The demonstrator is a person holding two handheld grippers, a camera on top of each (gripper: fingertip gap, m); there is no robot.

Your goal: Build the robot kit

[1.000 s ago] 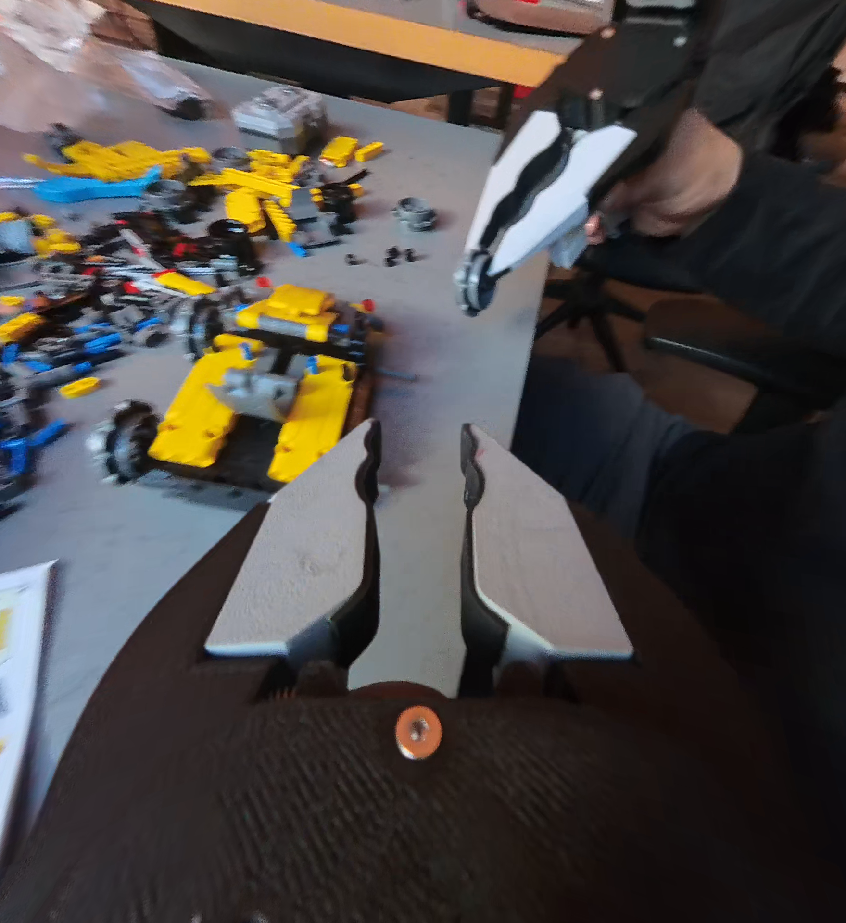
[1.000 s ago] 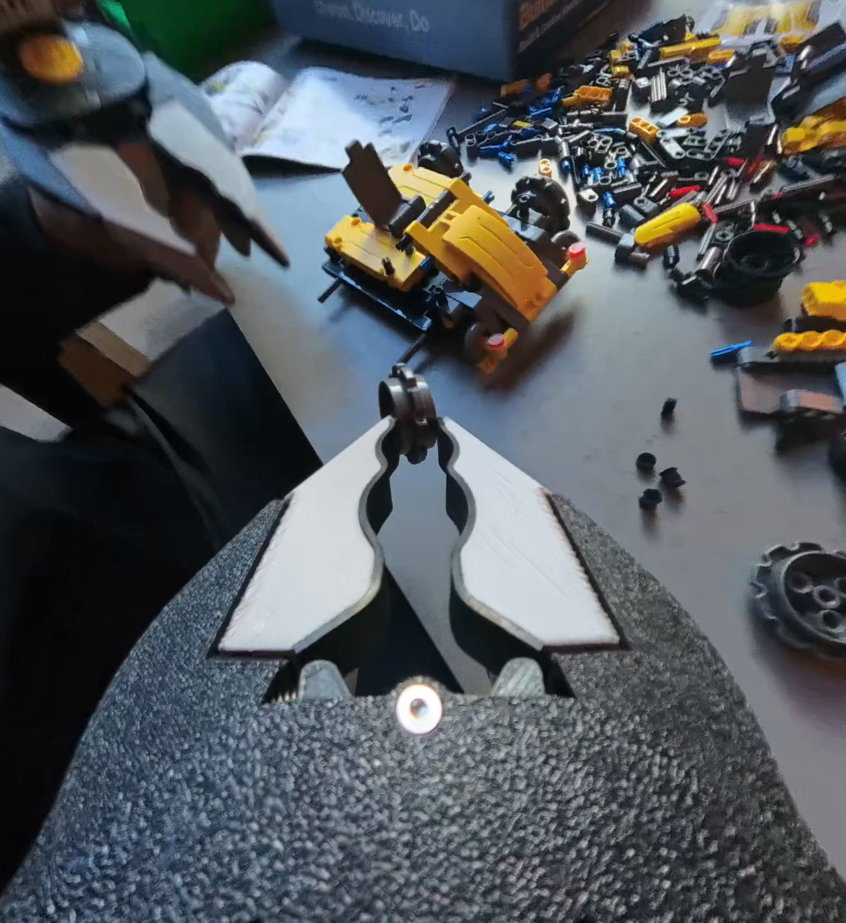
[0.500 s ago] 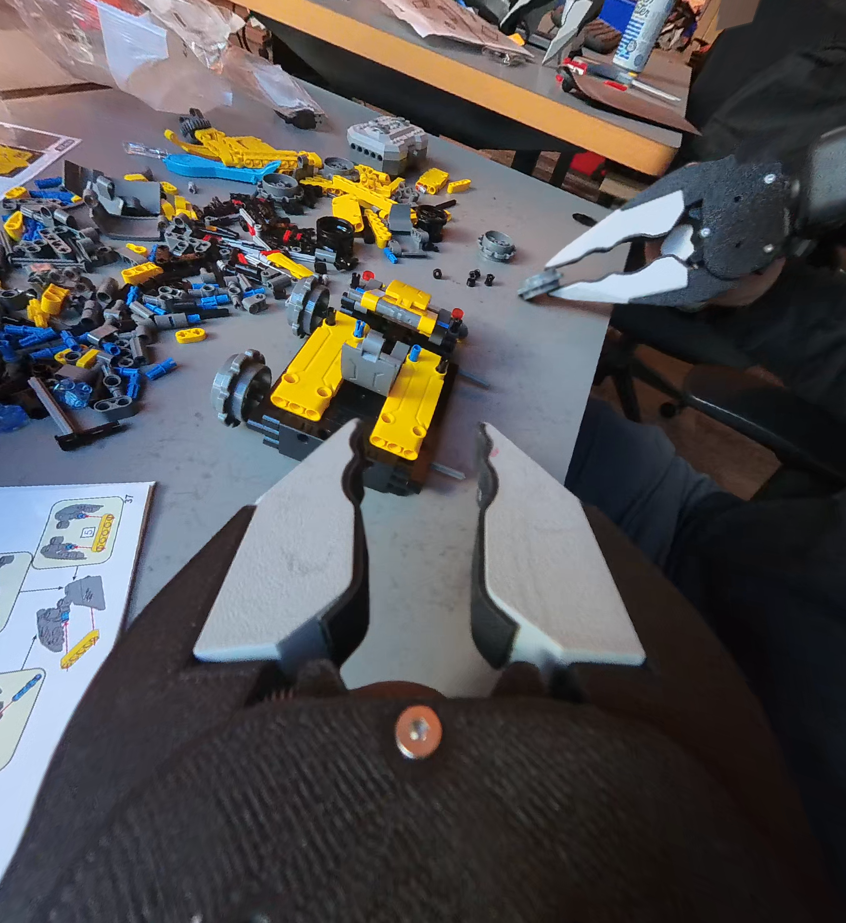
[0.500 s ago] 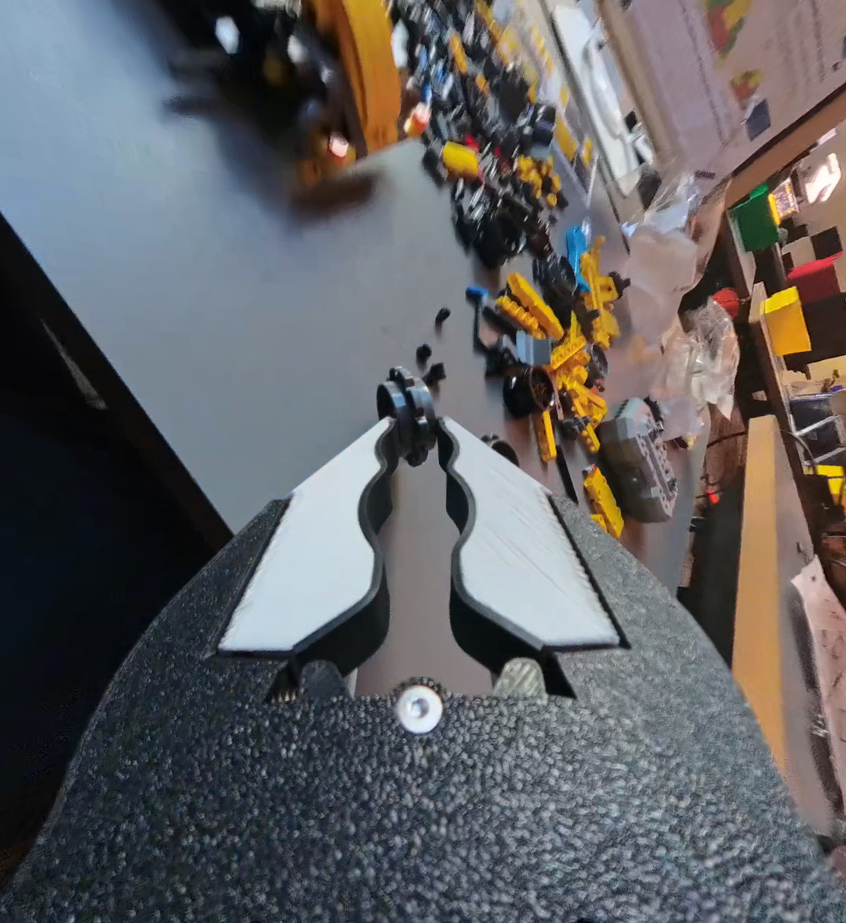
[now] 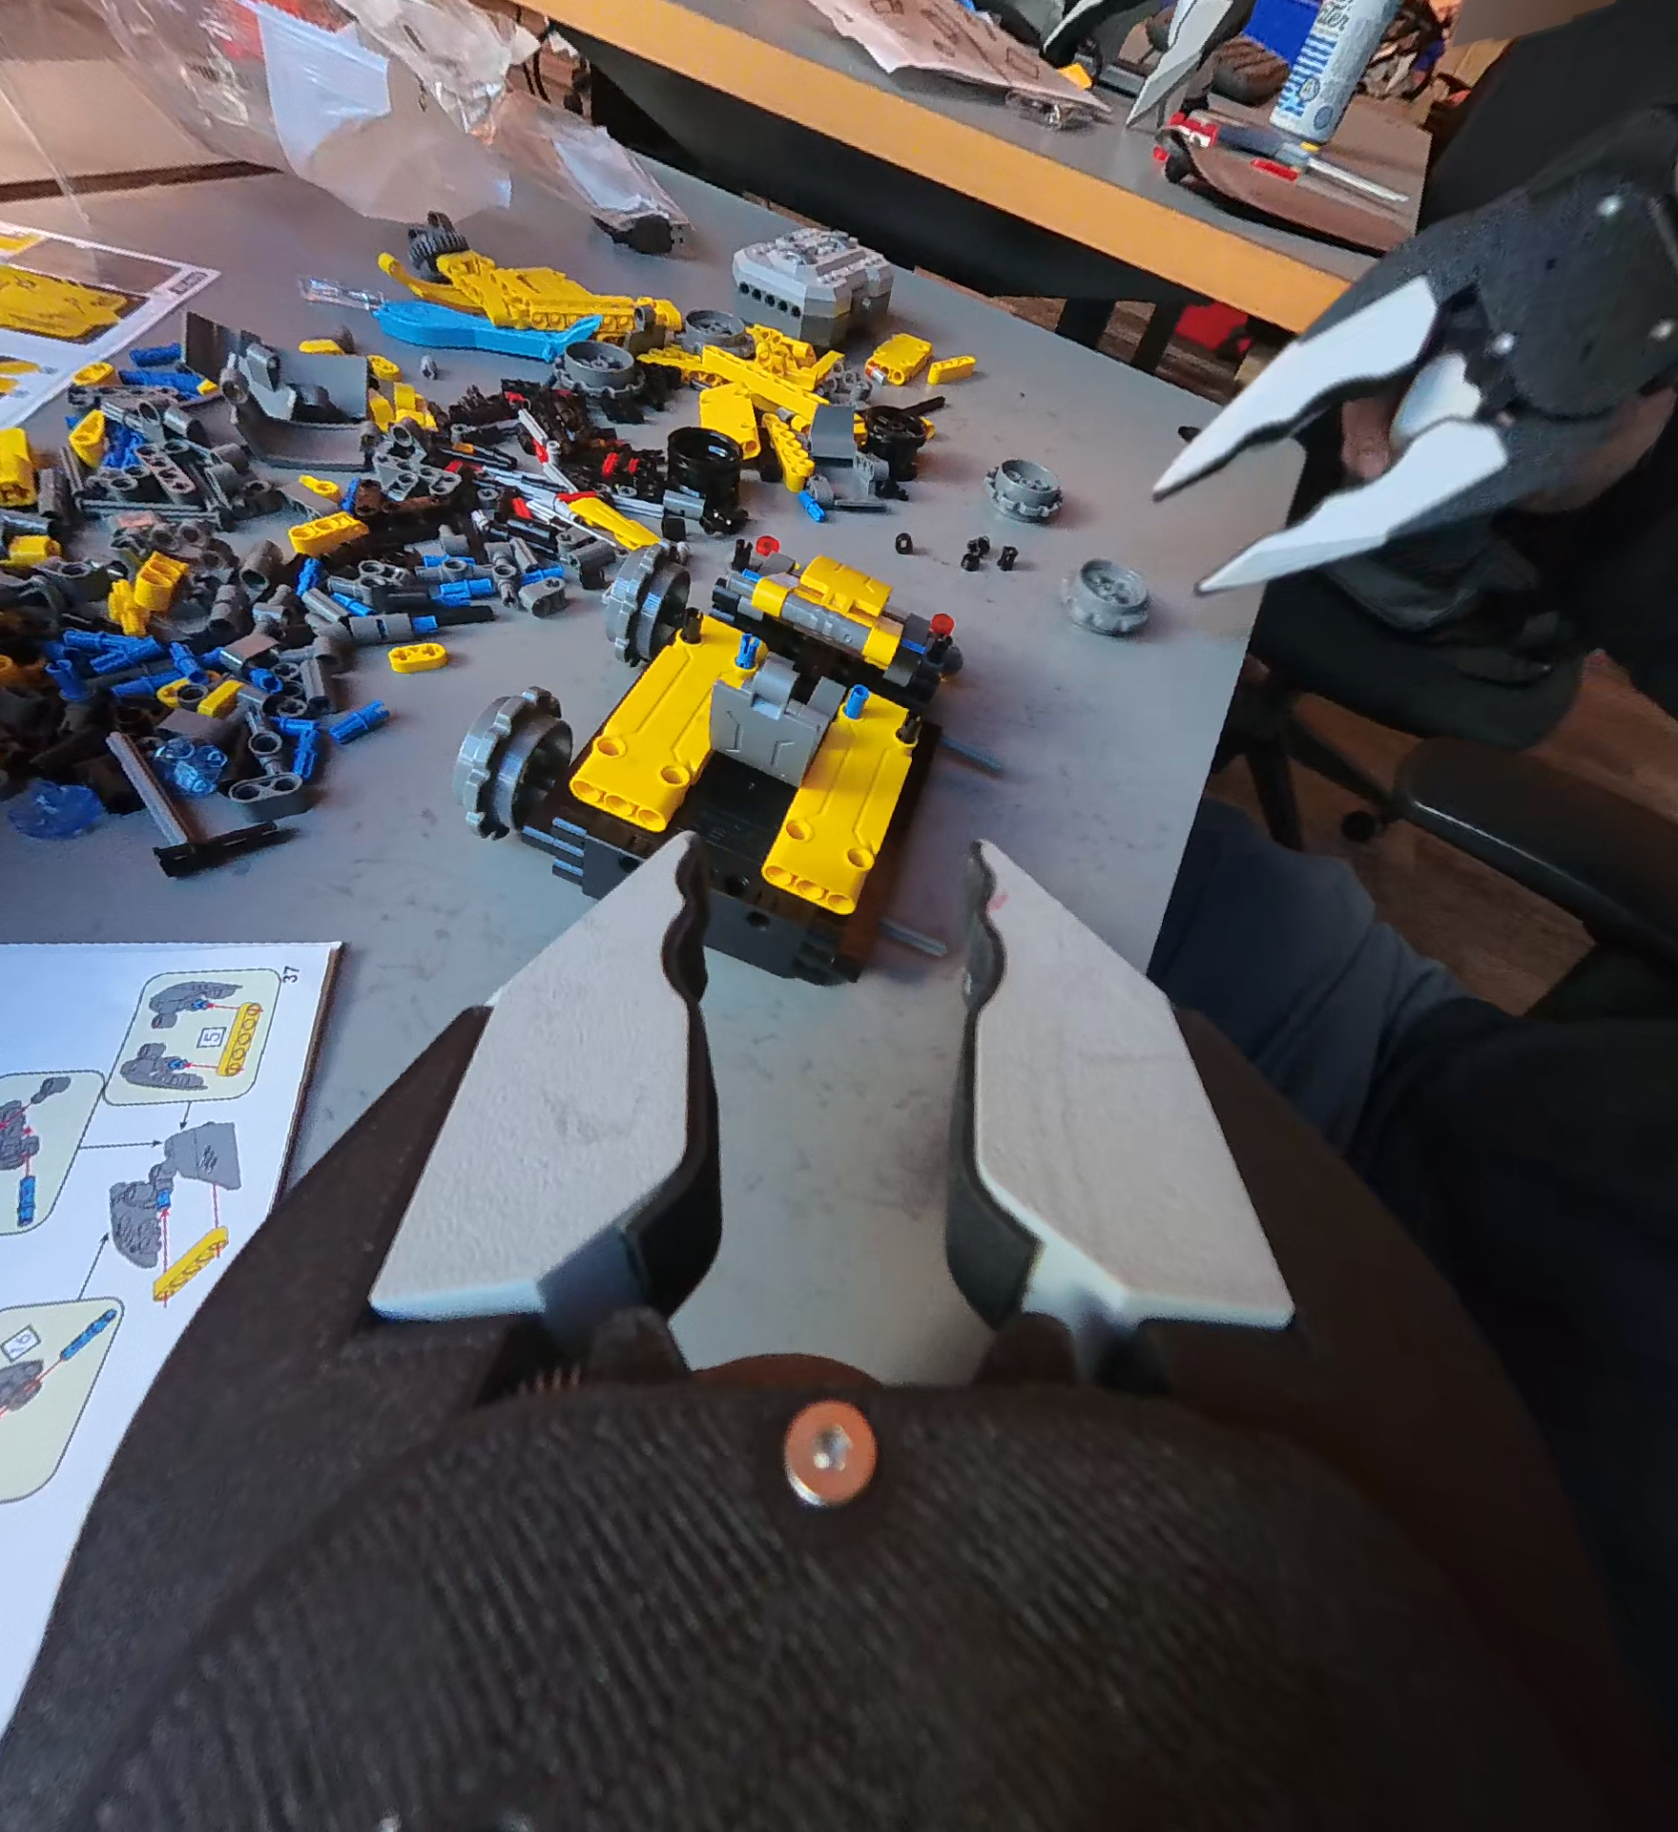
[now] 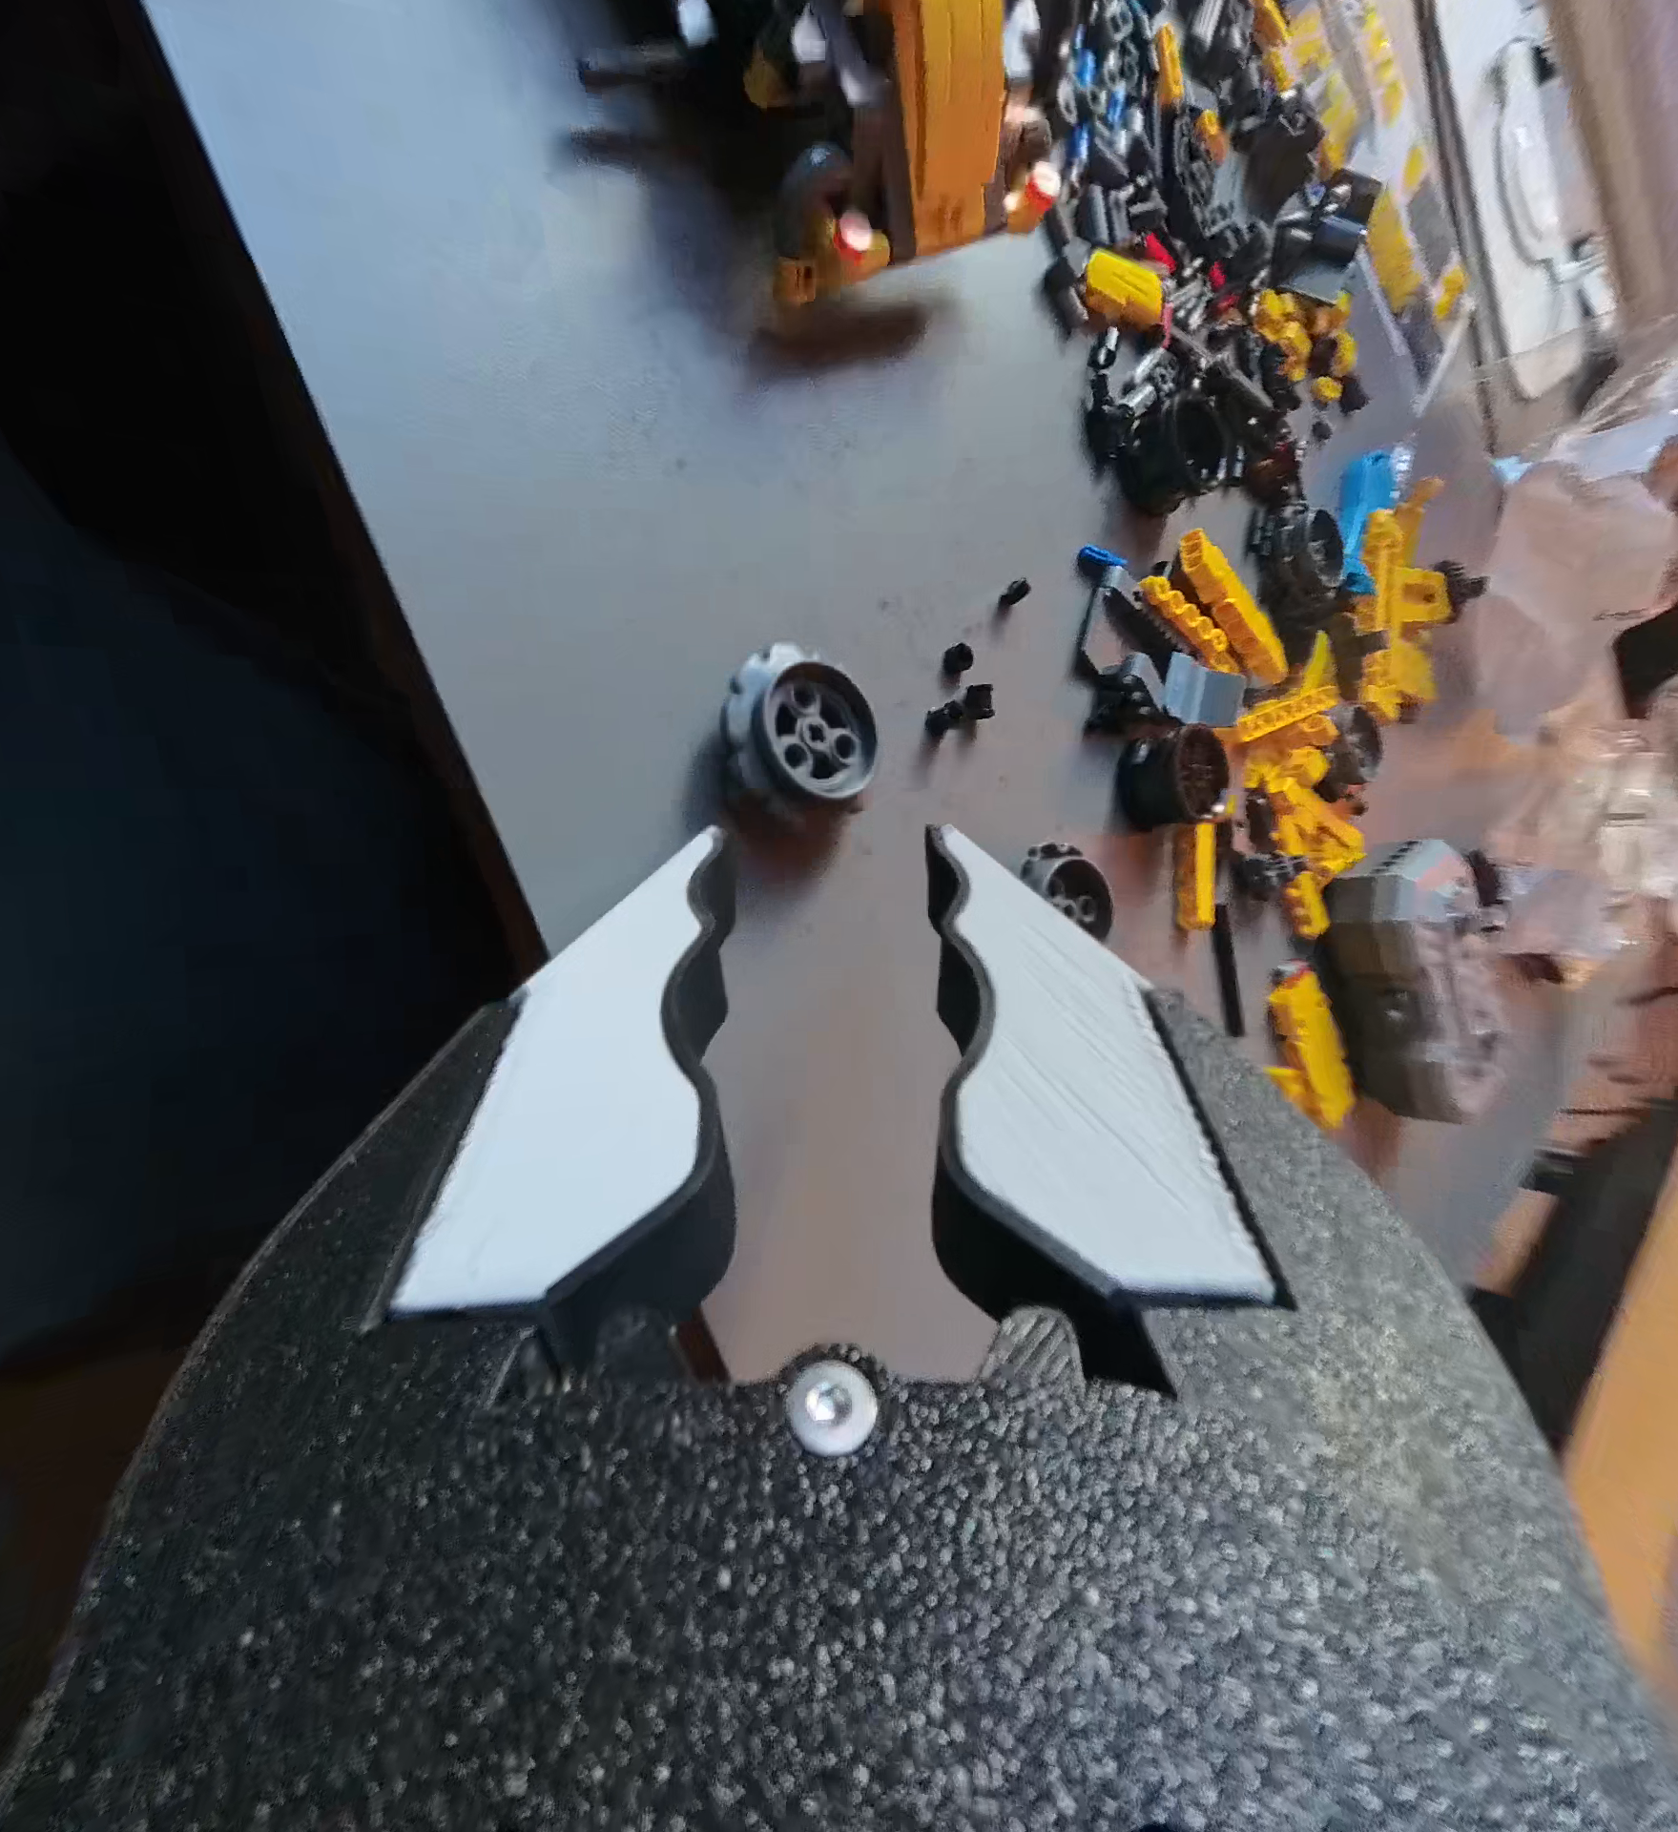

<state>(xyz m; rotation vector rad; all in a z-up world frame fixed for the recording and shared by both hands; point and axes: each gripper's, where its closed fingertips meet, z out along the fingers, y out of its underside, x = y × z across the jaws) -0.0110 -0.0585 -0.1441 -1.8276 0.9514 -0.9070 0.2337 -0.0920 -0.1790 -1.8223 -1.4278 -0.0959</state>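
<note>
Right wrist view: right gripper jaws apart, empty — grey wheel at 12 o'clock near the table edge; a nudge could roll it off. Left gripper wide open, empty — toy car just ahead.

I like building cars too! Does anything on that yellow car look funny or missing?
Yes. The yellow car has grey wheels on one side only. On the other side bare axle pins stick out. One loose grey wheel lies flat near the table edge, just ahead of the open right gripper.
</note>
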